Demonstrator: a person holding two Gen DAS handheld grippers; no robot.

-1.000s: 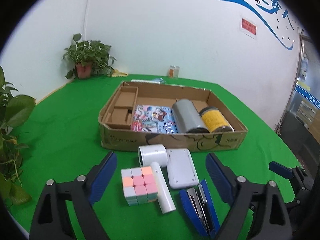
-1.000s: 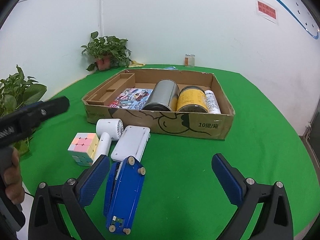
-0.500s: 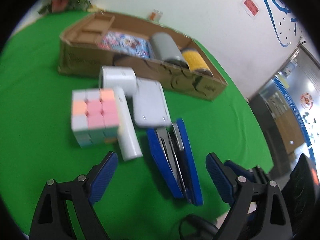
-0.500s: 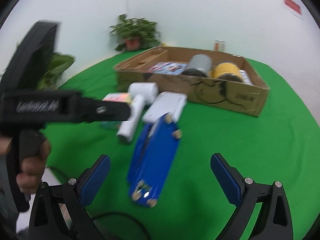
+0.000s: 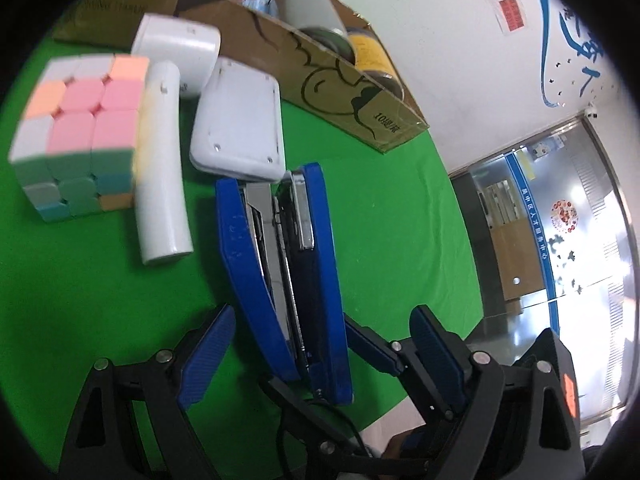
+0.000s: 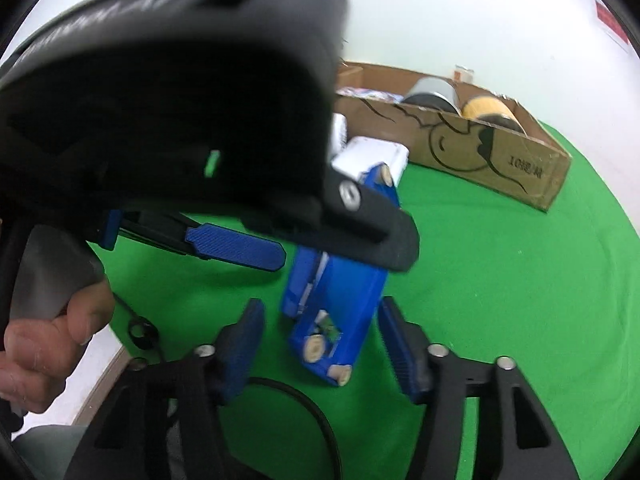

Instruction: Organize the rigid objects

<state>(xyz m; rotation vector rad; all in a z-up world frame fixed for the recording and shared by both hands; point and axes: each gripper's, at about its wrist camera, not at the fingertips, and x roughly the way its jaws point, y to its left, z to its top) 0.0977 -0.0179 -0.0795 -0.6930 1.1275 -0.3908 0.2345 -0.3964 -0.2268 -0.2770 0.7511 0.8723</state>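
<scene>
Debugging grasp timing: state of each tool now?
Left tool: closing, stapler between, not gripped.
Right tool: closing around the stapler's end, no contact visible.

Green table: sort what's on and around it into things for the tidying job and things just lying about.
For the job:
blue stapler, between both grippers
puzzle cube
white handheld fan
flat white device
cardboard box
left gripper, closing
right gripper, closing

Lying about:
jar by the wall
red wall notice
</scene>
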